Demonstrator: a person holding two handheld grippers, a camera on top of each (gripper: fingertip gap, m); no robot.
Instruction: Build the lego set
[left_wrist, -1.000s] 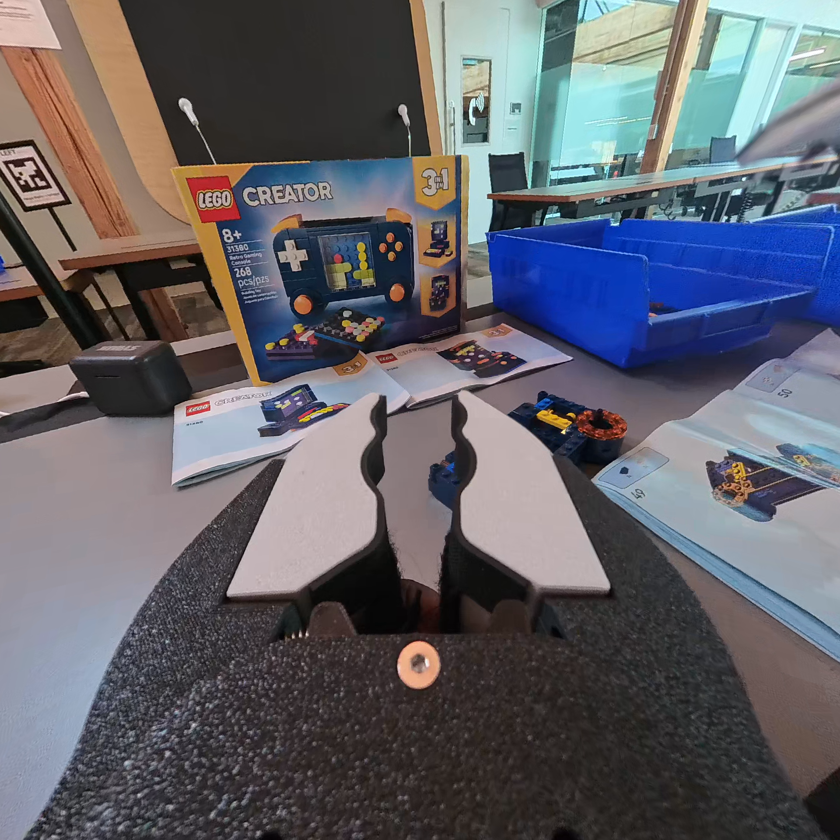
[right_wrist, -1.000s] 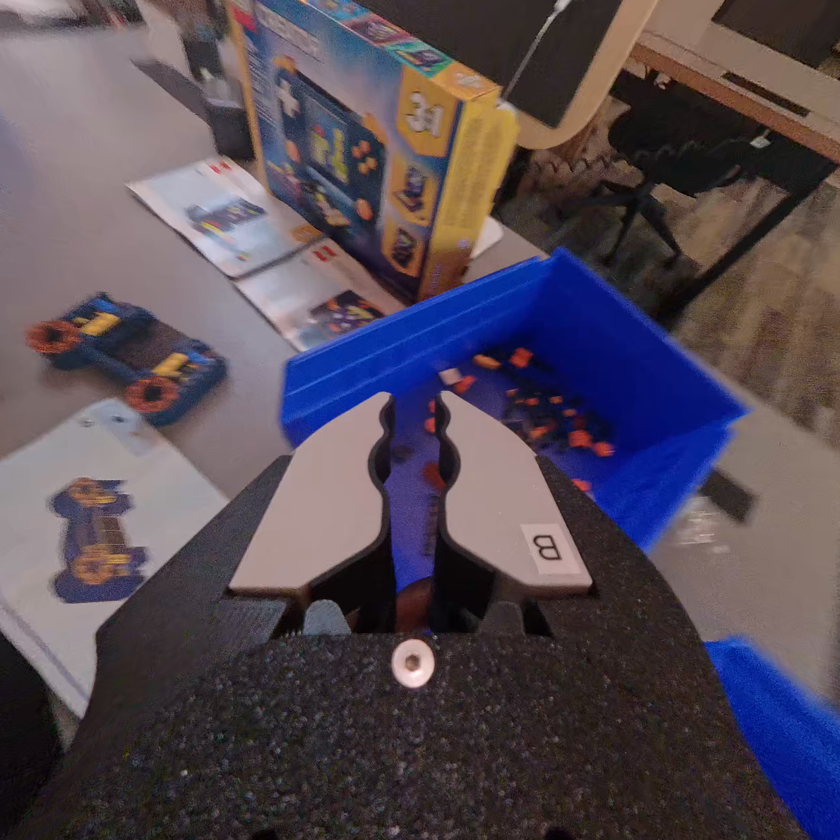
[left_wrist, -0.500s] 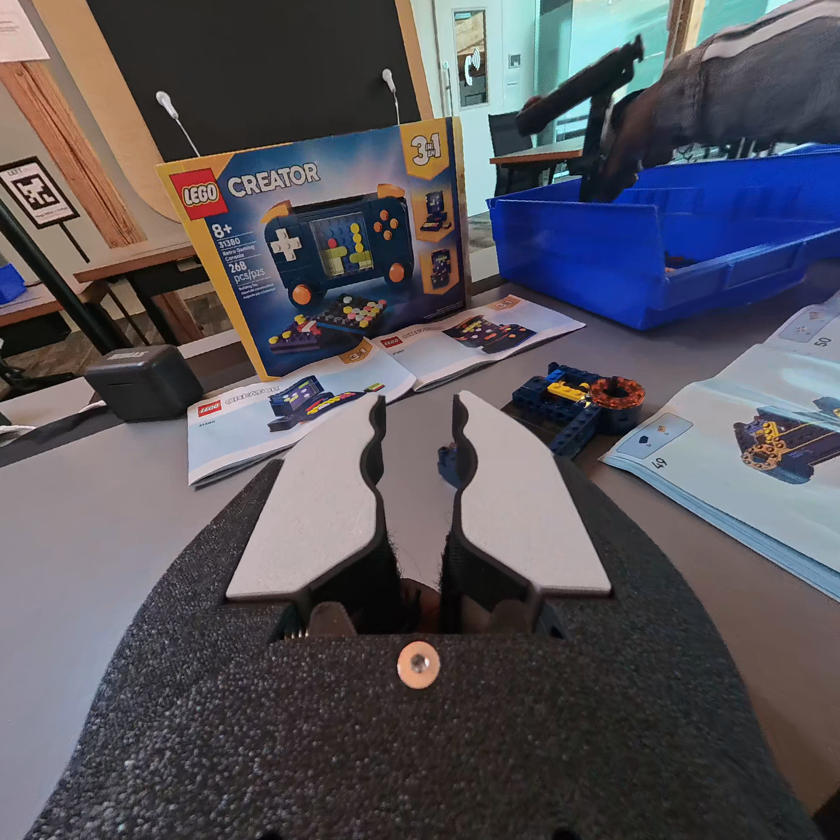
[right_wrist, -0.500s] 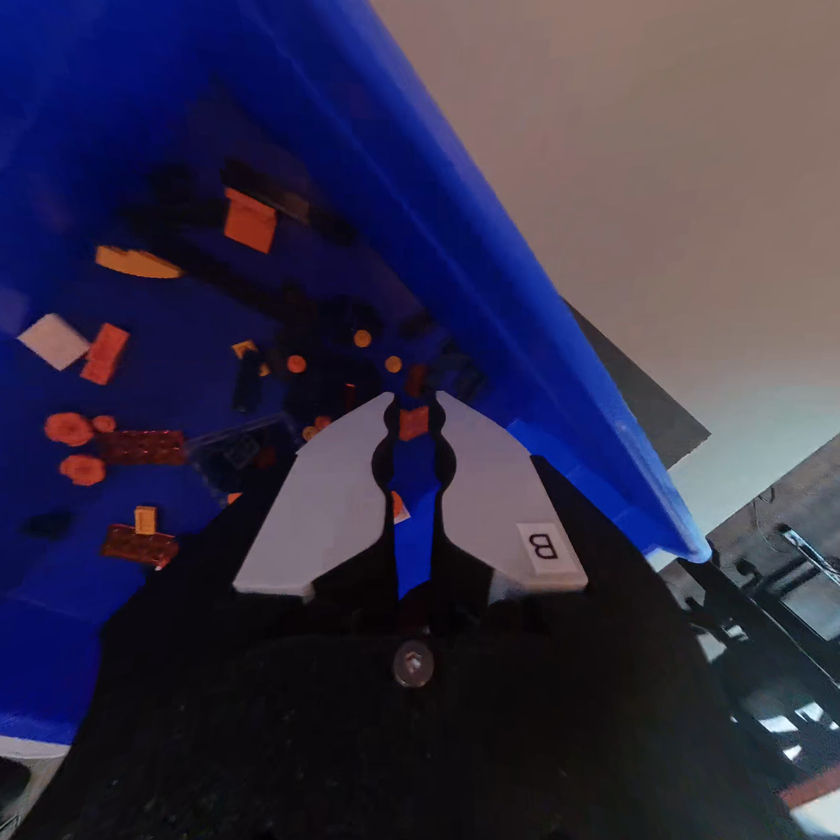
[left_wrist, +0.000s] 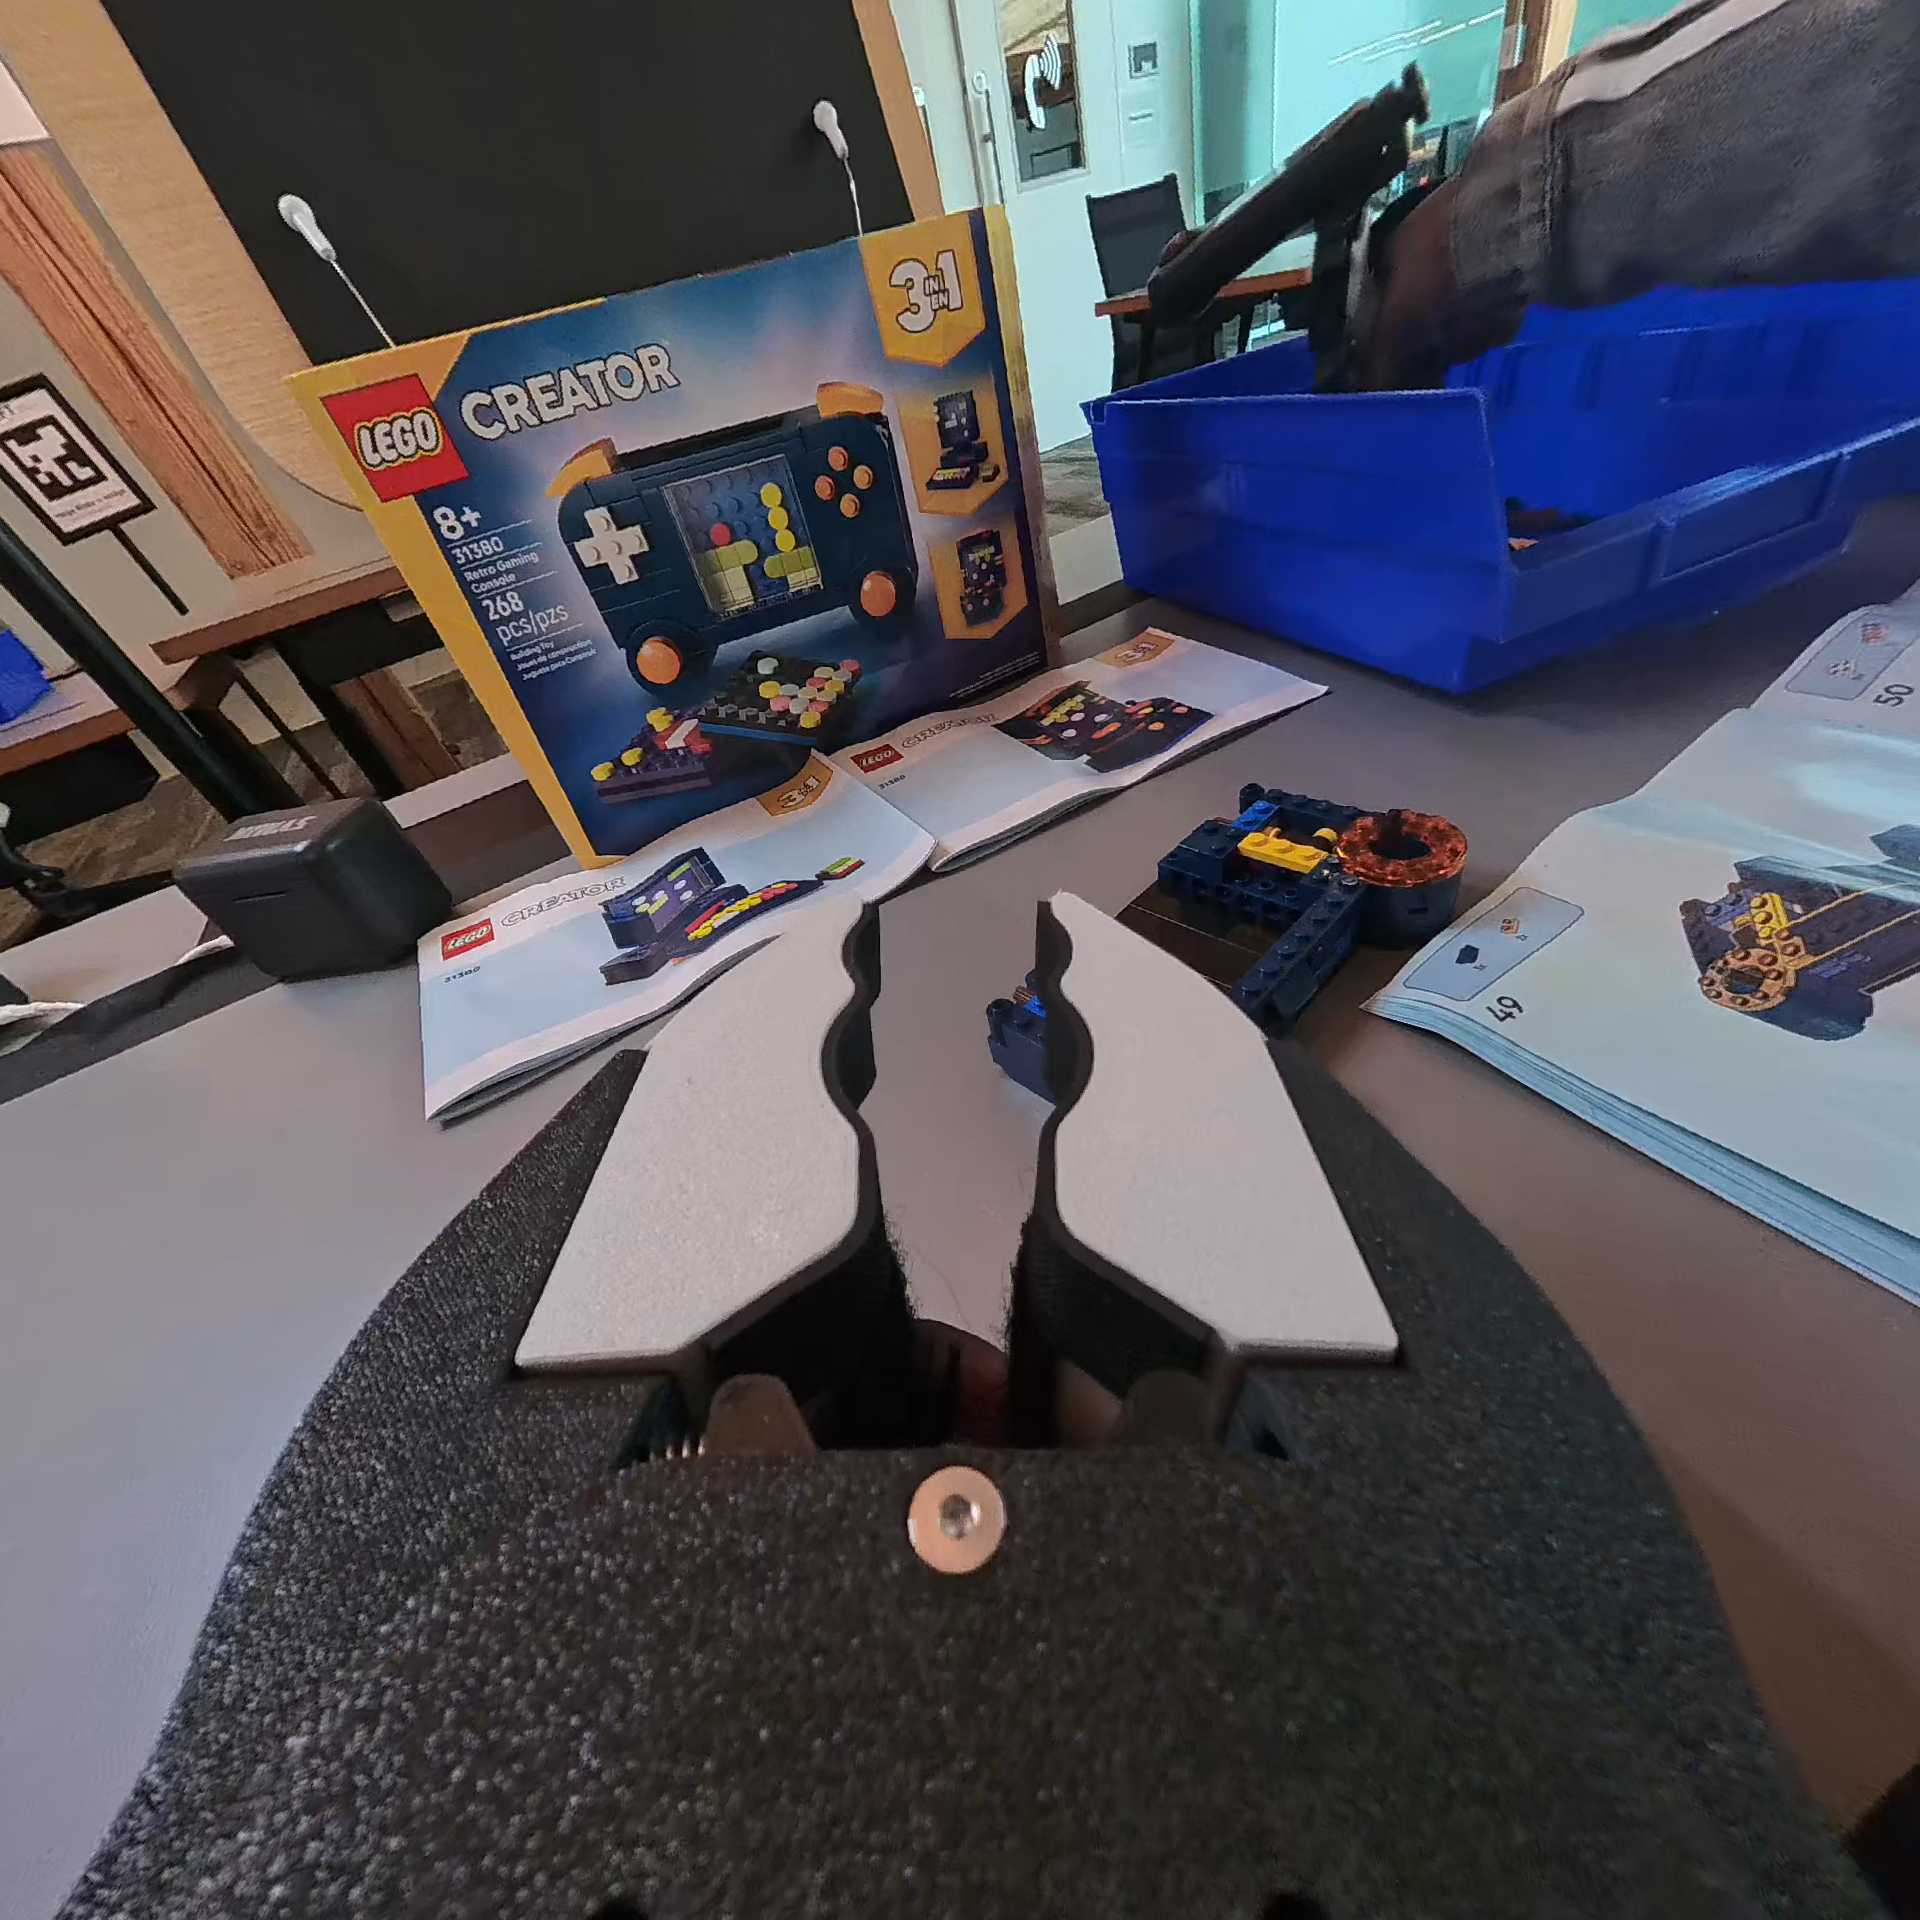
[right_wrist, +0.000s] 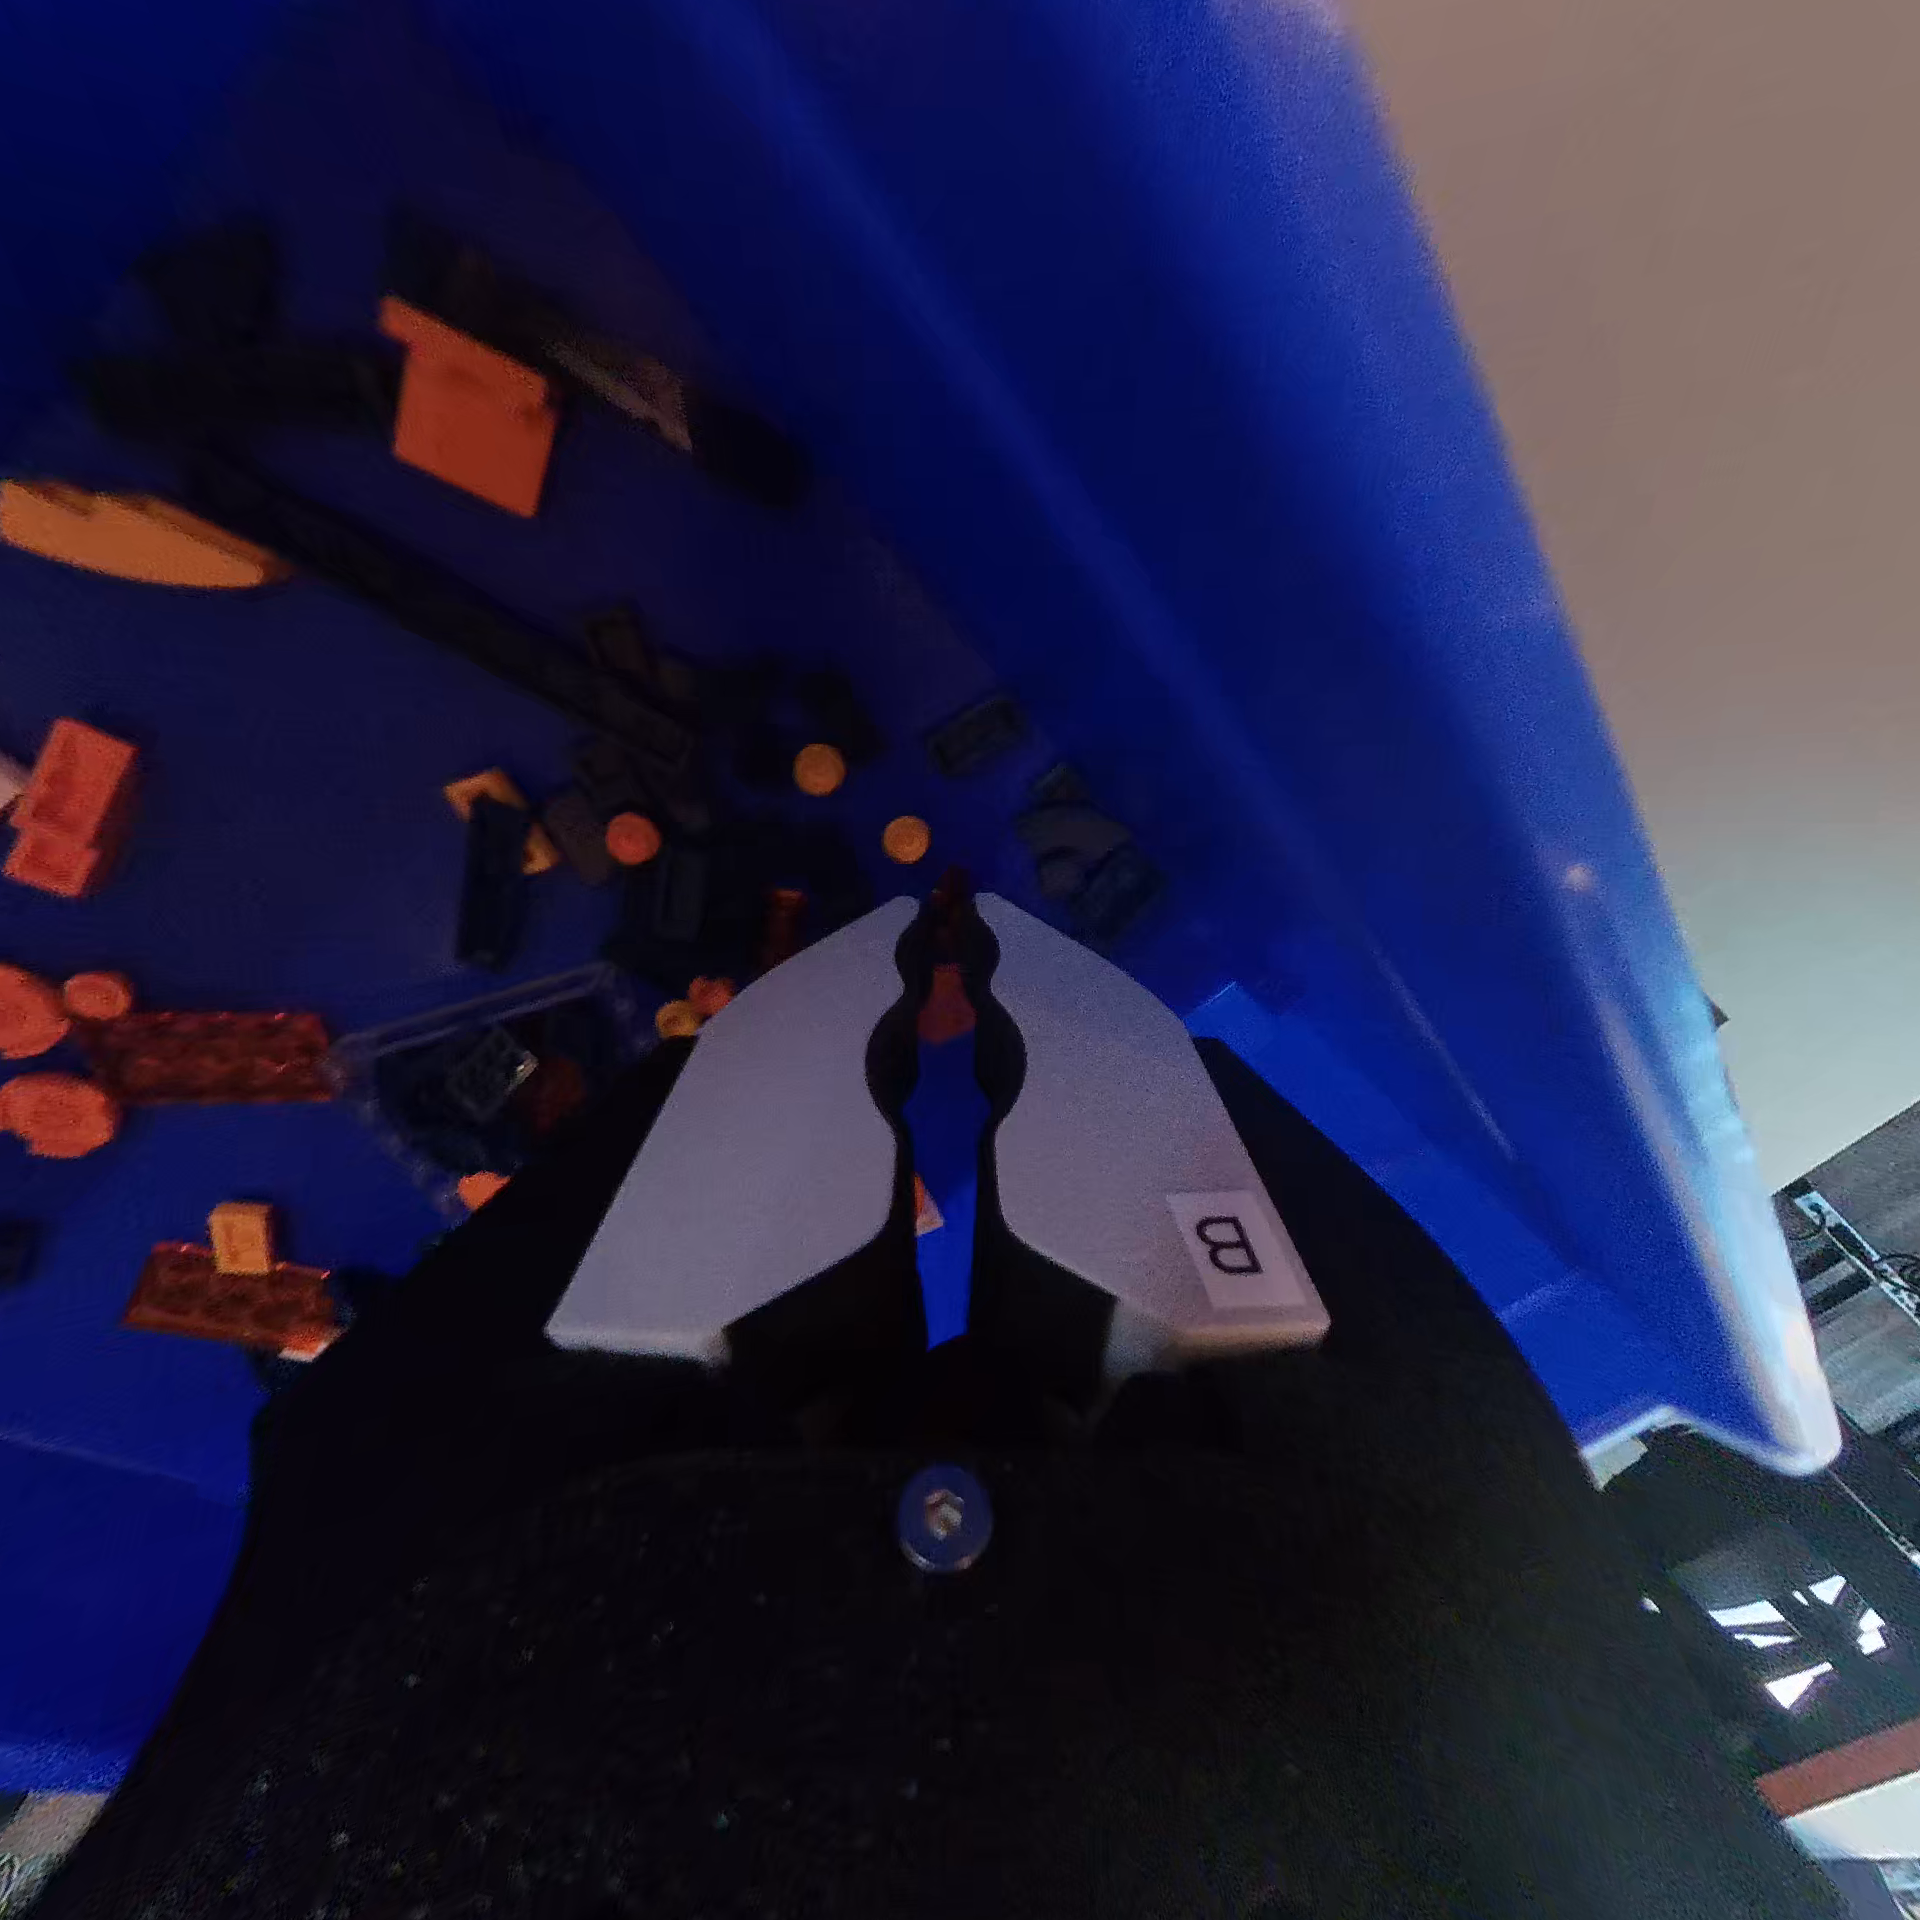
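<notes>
My right gripper (right_wrist: 948, 902) is down inside the blue bin (right_wrist: 1143, 416), among several loose orange and dark brick pieces. Its fingers are shut on a small orange-red piece (right_wrist: 943, 1003), which sits between the pads and pokes out at the tips. In the left wrist view the bin (left_wrist: 1351, 540) hides its fingers; only its dark body and a sleeve (left_wrist: 1662, 156) show. My left gripper (left_wrist: 956, 914) is open, low over the grey table (left_wrist: 208, 1247). A small dark blue brick part (left_wrist: 1016, 1039) lies on the table at its right finger, not gripped. A dark blue brick model with an orange ring (left_wrist: 1320, 883) lies just beyond.
A toy set box (left_wrist: 707, 540) stands at the back, with two closed booklets (left_wrist: 644, 935) (left_wrist: 1081, 727) in front. An open instruction booklet (left_wrist: 1714, 987) lies at the right. A small black box (left_wrist: 312, 883) sits at the left. The grippers' ends are close to 50 cm from one another.
My right gripper went from above the table down into the blue bin, and its fingers closed on the small orange-red piece. My left gripper stayed open and shifted only slightly.
</notes>
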